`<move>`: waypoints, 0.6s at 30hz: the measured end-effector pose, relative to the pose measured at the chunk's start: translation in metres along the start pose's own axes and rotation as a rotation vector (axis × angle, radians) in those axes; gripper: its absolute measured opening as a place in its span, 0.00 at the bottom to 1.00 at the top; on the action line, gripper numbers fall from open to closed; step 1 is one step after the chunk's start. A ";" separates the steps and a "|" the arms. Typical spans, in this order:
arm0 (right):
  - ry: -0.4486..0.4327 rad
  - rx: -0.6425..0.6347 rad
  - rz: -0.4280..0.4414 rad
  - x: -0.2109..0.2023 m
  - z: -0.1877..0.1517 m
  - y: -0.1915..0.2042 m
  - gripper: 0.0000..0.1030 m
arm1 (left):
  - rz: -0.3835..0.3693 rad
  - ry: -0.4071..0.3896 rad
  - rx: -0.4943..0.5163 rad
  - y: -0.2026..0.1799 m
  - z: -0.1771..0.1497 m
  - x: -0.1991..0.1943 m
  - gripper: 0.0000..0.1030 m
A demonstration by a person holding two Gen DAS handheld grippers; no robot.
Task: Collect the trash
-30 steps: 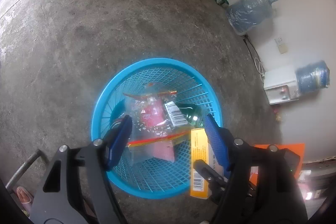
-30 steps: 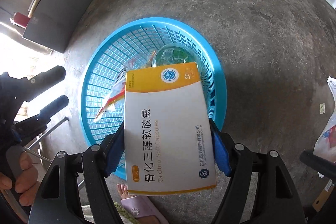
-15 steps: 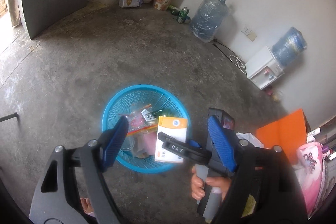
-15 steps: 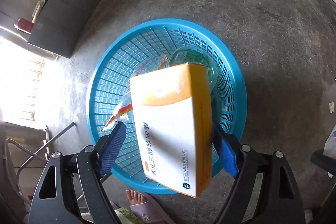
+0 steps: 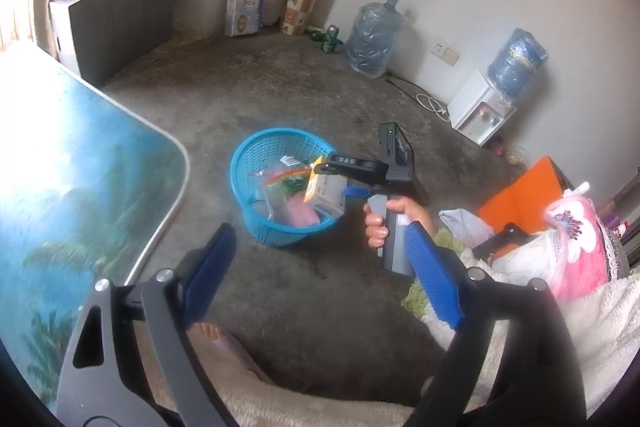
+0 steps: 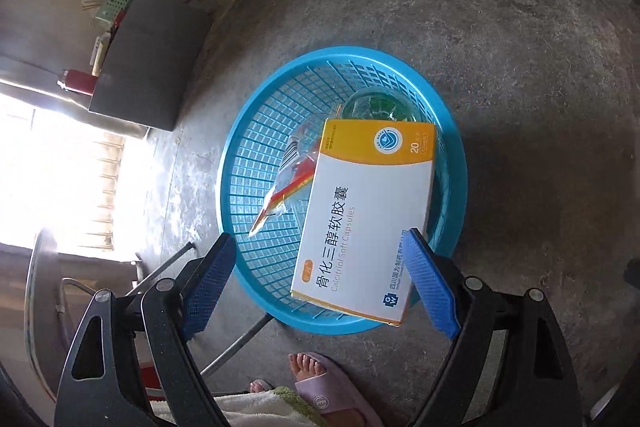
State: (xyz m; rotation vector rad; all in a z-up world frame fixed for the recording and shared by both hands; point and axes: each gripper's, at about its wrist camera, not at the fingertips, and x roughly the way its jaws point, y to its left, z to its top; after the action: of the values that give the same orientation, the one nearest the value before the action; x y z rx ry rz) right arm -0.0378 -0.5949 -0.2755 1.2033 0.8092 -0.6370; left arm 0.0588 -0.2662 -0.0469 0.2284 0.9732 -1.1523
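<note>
Floor: bare grey concrete [image 5: 280,95] is spreading out to white walls, with a grey cabinet [image 5: 116,15] standing at the far side.
Basket: a blue plastic mesh basket [image 6: 456,163] is sitting on the concrete, well out from the walls.
Medicine box: an orange-and-white capsule box [image 6: 360,219] is lying tilted over the basket's near rim, its upper end reaching into the basket.
Other trash: a clear plastic wrapper [image 6: 288,183] with red and yellow print and a green bottle [image 6: 376,107] are lying inside the basket beside the box.
Right gripper: the right gripper [image 6: 316,279] is hanging over the basket's near rim; its jaws have just been opening and are standing wide, the box lying between them, the left pad clear of it.
Left gripper: the left gripper [image 5: 320,279] is pointing down at the floor, well back from the basket; its jaws have just been opening and are gaping wide with nothing between them.
Surroundings: a blue printed tabletop [image 5: 72,195] is filling the left wrist view's left side, and a white water dispenser [image 5: 484,107] is standing against the wall.
</note>
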 end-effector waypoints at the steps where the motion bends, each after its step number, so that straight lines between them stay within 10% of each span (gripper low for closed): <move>1: -0.008 0.020 -0.011 0.000 0.001 -0.003 0.80 | 0.021 0.000 -0.006 0.003 -0.008 -0.010 0.80; 18: 0.022 0.018 -0.023 -0.021 -0.025 0.017 0.80 | 0.175 -0.090 -0.096 0.013 -0.059 -0.051 0.80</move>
State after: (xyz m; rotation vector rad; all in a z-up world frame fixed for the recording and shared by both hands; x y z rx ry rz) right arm -0.0414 -0.5667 -0.2525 1.2205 0.8378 -0.6519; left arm 0.0353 -0.1911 -0.0474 0.1789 0.9079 -0.9463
